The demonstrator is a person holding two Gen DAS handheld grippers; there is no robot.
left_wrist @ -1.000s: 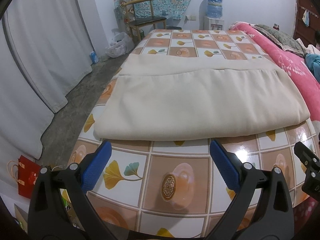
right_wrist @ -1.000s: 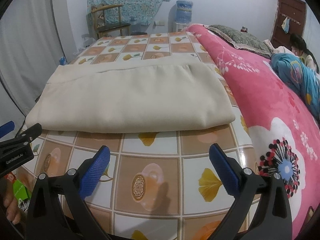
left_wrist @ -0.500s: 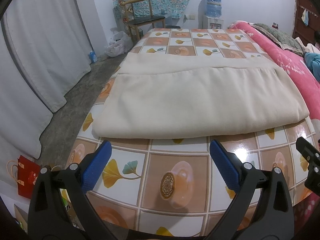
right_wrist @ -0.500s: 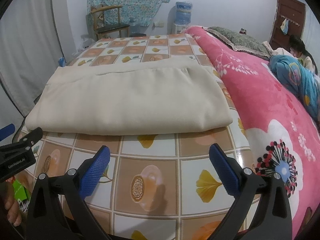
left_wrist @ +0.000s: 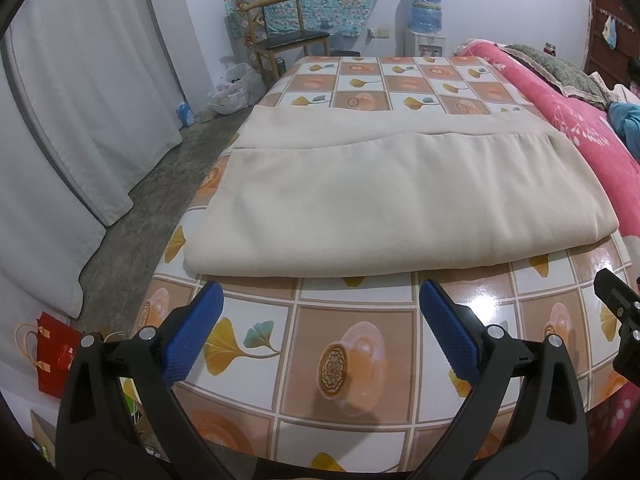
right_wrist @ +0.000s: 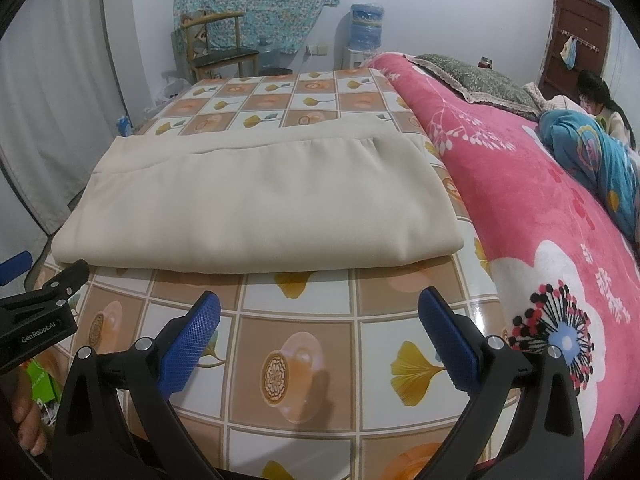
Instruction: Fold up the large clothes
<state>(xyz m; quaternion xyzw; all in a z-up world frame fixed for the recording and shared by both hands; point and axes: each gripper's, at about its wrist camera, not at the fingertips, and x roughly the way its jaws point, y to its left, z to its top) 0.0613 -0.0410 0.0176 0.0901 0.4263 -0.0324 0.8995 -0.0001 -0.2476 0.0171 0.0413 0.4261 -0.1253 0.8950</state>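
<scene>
While folded cloth (left_wrist: 384, 204) lies flat, tablecloth (left_wrist: 356, 364) shows beside its near edge.

cloth (left_wrist: 392, 208): beige woven fabric, matt, smooth
desk (left_wrist: 356, 360): glossy patterned oilcloth, glare spots
left hand-held gripper (left_wrist: 320, 332): matt black plastic, metal rivets
fingertips (right_wrist: 192, 344): blue, rough knurled pads
blanket (right_wrist: 532, 216): pink plush fleece
chair (left_wrist: 280, 36): wood

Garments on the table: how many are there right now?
1: a folded beige cloth lying across the table, ahead of both open grippers. Anything folded inside it would be hidden.
</scene>
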